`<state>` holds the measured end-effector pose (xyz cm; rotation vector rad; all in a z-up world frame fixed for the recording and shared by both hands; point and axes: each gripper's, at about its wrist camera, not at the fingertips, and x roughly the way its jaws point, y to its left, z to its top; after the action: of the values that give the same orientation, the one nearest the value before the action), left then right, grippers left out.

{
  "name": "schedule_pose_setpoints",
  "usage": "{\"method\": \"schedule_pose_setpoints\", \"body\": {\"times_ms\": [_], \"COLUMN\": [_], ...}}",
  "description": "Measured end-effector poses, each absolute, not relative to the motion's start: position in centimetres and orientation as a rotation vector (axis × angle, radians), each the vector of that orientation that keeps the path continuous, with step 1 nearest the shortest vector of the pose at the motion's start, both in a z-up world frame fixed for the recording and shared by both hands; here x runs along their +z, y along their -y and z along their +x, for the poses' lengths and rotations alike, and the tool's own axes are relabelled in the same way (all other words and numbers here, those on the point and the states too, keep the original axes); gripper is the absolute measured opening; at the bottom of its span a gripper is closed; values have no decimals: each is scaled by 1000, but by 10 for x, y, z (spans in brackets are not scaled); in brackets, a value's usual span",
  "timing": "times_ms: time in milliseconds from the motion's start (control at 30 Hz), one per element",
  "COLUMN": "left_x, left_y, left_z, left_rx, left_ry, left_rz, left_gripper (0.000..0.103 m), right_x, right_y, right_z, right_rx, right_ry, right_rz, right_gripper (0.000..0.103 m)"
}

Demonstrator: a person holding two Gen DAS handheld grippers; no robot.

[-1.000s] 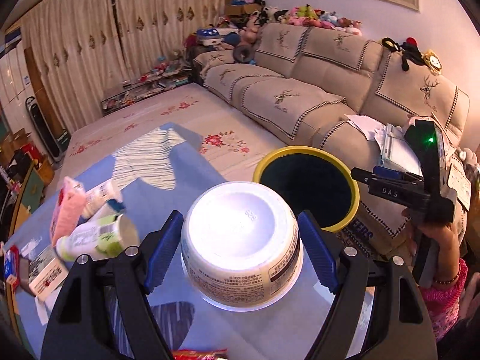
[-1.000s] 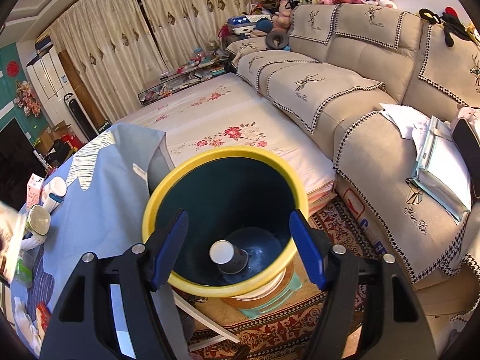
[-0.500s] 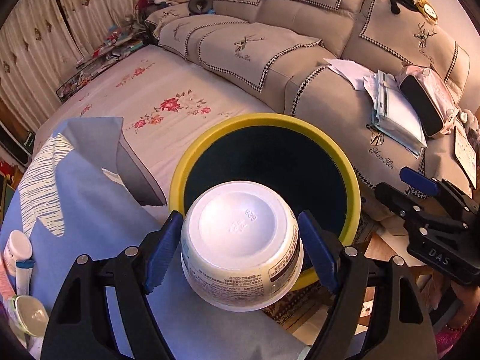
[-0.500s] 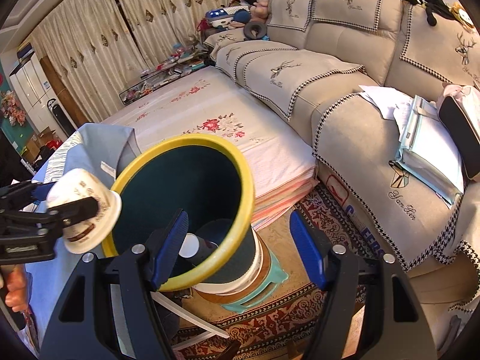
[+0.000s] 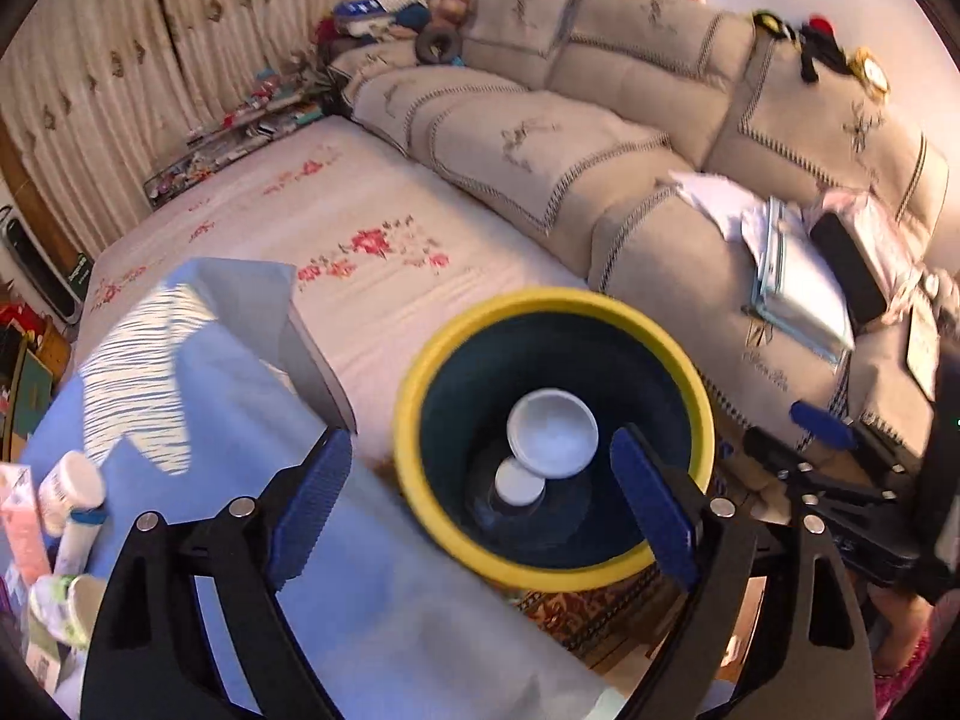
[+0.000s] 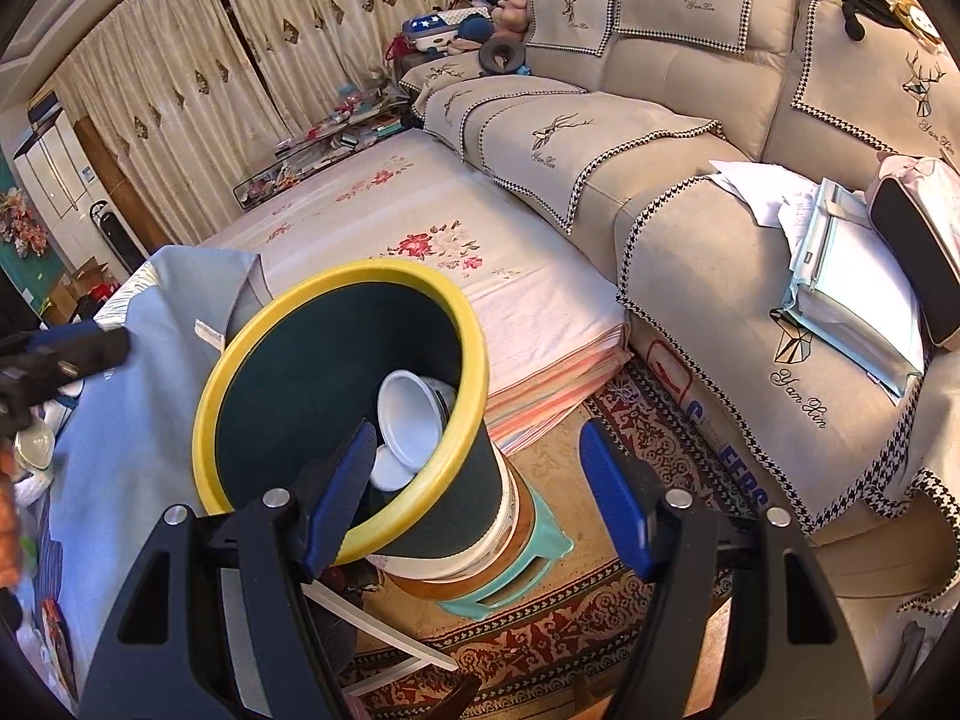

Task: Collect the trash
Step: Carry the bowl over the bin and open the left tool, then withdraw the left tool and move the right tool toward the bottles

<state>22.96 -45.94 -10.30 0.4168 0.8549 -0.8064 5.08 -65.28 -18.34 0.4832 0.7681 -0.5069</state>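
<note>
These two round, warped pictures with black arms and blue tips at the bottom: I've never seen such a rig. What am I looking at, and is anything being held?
No robot here: a person holds a two-finger gripper in each hand, and a fisheye camera on each looks forward along its fingers. One picture is from the left gripper, the other from the right gripper. The blue-tipped black prongs are the fingers. Both grippers are open and hold nothing.

Ahead stands a yellow-rimmed trash bin on stacked stools, with a white bowl and a white cup inside it. At the left is a table under a blue cloth, with bottles and cartons waiting at its edge. Behind are a floral mattress and a beige sofa.
</note>
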Motion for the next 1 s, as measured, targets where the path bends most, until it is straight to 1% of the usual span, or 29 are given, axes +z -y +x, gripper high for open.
{"method": "schedule_pose_setpoints", "body": {"times_ms": [133,233,367,467,700,833,1000], "left_x": [-68,-46,-31,-25,-32,-49,-75], "left_y": [397,334,252,194,86,47,17], "left_z": [228,227,220,214,217,229,240], "left_rx": [-749,-672,-549,-437,-231,-142,-66], "left_ry": [-779,-723,-644,-601,-544,-538,-525], "left_rz": [320,243,176,142,41,3,-17], "left_gripper": [92,93,96,96,97,98,98], "right_x": [-182,-178,-173,-169,-154,-145,-133], "right_y": [638,623,598,575,503,453,396], "right_z": [59,67,82,97,143,172,201], "right_rx": [-480,-455,-414,-369,-222,-108,16], "right_ry": [-783,-789,-798,-807,-822,-831,-834], "right_rz": [461,435,392,360,273,208,134], "right_gripper": [67,68,68,68,68,68,68]}}
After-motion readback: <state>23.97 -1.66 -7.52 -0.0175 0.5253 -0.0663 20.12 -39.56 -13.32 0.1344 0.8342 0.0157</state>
